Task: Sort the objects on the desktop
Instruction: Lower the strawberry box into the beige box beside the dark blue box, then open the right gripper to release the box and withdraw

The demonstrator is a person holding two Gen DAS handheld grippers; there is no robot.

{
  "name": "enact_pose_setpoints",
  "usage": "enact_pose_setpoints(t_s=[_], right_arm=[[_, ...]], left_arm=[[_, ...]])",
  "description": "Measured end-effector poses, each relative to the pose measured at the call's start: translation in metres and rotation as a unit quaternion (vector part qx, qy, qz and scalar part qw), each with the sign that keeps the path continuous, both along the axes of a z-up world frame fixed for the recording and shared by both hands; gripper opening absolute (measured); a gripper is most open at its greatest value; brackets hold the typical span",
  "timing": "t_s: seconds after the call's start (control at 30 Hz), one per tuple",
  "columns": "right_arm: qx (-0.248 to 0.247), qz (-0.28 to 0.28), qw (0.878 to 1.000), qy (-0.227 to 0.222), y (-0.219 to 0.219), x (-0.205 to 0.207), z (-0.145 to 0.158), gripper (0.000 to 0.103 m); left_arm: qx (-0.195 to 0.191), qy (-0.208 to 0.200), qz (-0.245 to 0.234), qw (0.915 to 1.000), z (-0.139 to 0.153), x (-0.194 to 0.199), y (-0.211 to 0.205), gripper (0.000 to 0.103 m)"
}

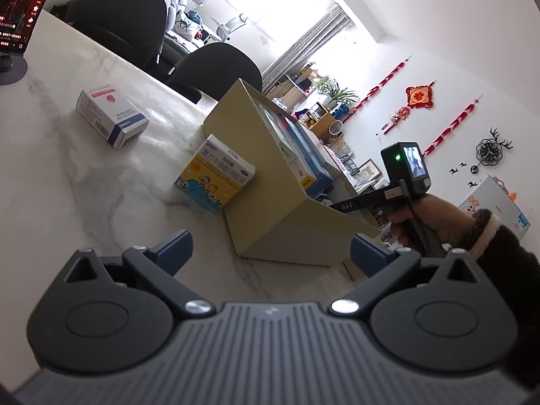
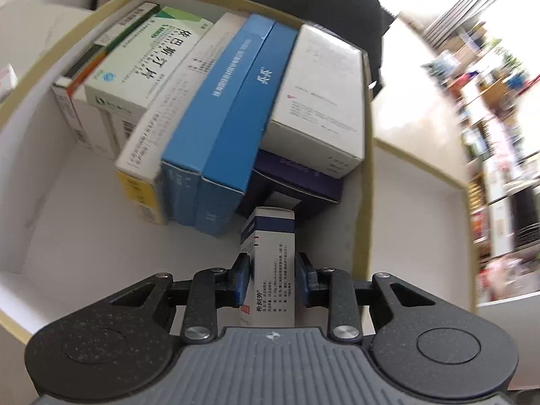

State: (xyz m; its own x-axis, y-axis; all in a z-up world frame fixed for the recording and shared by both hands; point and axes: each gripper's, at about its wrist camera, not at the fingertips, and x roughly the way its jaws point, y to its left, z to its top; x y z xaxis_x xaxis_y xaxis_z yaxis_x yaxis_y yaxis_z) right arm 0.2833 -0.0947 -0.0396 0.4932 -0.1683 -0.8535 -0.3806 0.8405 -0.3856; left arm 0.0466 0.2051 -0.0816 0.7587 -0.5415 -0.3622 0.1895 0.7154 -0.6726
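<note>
My right gripper (image 2: 273,278) is shut on a narrow white-and-blue medicine box (image 2: 268,270), held inside the tan storage box (image 2: 366,175). Several medicine boxes stand packed at its far end, among them two blue ones (image 2: 219,128) and a white one (image 2: 320,101). In the left wrist view my left gripper (image 1: 271,253) is open and holds nothing, low over the marble table (image 1: 67,185). Ahead of it the tan box (image 1: 270,195) is seen from outside. A yellow-and-blue medicine box (image 1: 214,173) leans beside it. A white-and-blue box (image 1: 109,118) lies further left.
A monitor on a round stand (image 1: 13,33) is at the table's far left corner. Two dark chairs (image 1: 216,67) stand behind the table. A hand in a dark sleeve (image 1: 449,222) holds the right gripper's handle (image 1: 405,172) over the tan box.
</note>
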Motion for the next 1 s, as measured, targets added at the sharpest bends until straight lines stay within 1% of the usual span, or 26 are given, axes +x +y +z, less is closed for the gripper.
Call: enact_pose_setpoints(t_s=[0.1,0.2,0.27,0.3,0.4,0.47,0.53,0.67,0.73,0.83,0.97,1.0], right_arm=[[-0.011,-0.007,1.0,-0.022,0.003,-0.006,-0.009,0.032],[-0.03,-0.002,0.999,-0.039,0.006,-0.01,-0.016,0.031],[-0.04,0.002,0.998,-0.046,0.005,-0.013,-0.021,0.031],[-0.051,0.005,0.997,-0.053,0.009,-0.013,-0.029,0.028],[-0.066,0.02,0.996,-0.064,0.013,-0.015,-0.04,0.03],[-0.053,0.017,0.996,-0.066,0.008,-0.014,-0.039,0.031],[-0.028,0.013,0.997,-0.068,0.0,-0.013,-0.035,0.033],[0.02,0.005,0.996,-0.082,-0.009,-0.024,-0.017,0.036],[0.036,0.01,0.995,-0.09,-0.011,-0.034,-0.012,0.047],[0.054,0.018,0.993,-0.102,-0.015,-0.051,-0.004,0.054],[0.077,0.02,0.99,-0.118,-0.022,-0.06,0.001,0.059],[0.082,0.02,0.989,-0.124,-0.023,-0.062,0.002,0.065]], left_arm=[[0.0,0.001,0.0,1.0,-0.001,0.0,-0.001,0.101],[-0.001,0.002,-0.001,1.0,-0.001,-0.001,-0.001,0.101],[0.004,0.003,0.004,1.0,-0.002,0.0,0.0,0.101],[0.007,0.004,0.008,0.9999,-0.002,0.001,0.001,0.101],[0.017,0.006,0.018,0.9997,-0.002,0.002,0.004,0.102],[0.024,0.008,0.025,0.9994,-0.002,0.003,0.006,0.102],[0.031,0.009,0.031,0.999,-0.002,0.004,0.008,0.102],[0.044,0.012,0.045,0.9979,-0.003,0.006,0.011,0.103],[0.051,0.013,0.052,0.9973,-0.003,0.007,0.013,0.103],[0.062,0.016,0.062,0.996,-0.003,0.01,0.016,0.103],[0.09,0.023,0.075,0.9928,-0.006,0.021,0.016,0.103],[0.099,0.024,0.076,0.9919,-0.007,0.025,0.015,0.103]])
